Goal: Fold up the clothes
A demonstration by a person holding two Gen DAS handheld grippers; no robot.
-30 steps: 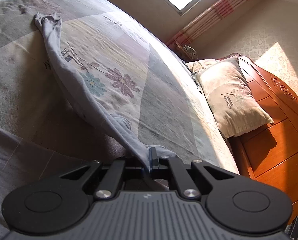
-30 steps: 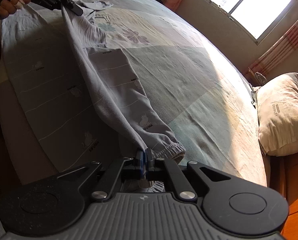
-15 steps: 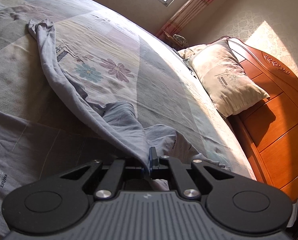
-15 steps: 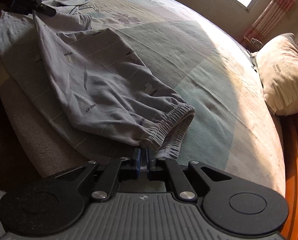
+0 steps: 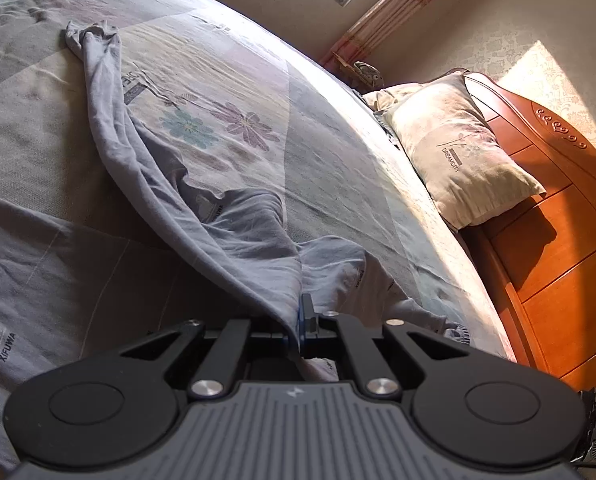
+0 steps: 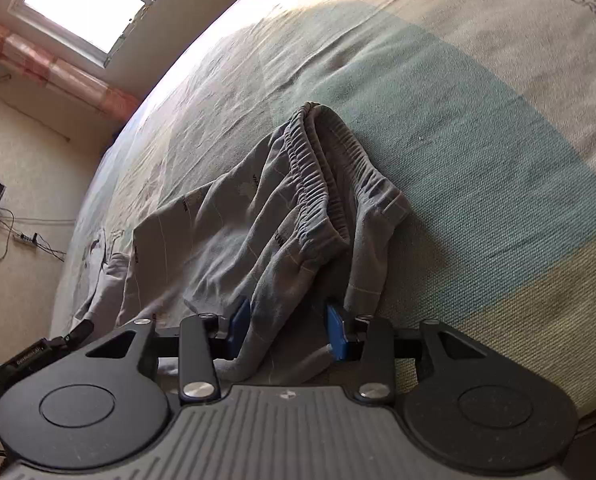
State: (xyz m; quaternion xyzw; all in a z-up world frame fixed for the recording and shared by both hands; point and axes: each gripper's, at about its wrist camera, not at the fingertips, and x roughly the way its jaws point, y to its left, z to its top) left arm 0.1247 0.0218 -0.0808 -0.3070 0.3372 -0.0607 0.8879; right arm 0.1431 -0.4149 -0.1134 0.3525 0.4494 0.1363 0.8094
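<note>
Your left tool (image 5: 299,326) pinches the grey trousers (image 6: 258,216), which stretch lengthwise along the bed (image 6: 497,120). Your right tool (image 6: 286,328) gapes wide around the cuffed end, lying just ahead.

We see the left gripper (image 5: 301,322) as a matte black frame with two round discs at its sides, angular link arms fixed by silver screws, and a grey ribbed plate bearing a small pale logo; its fingers (image 5: 306,312) carry thin blue pads. The right gripper (image 6: 286,328) has the same black discs, links, silver screws and ribbed grey plate, with broader blue pads (image 6: 335,330) showing
</note>
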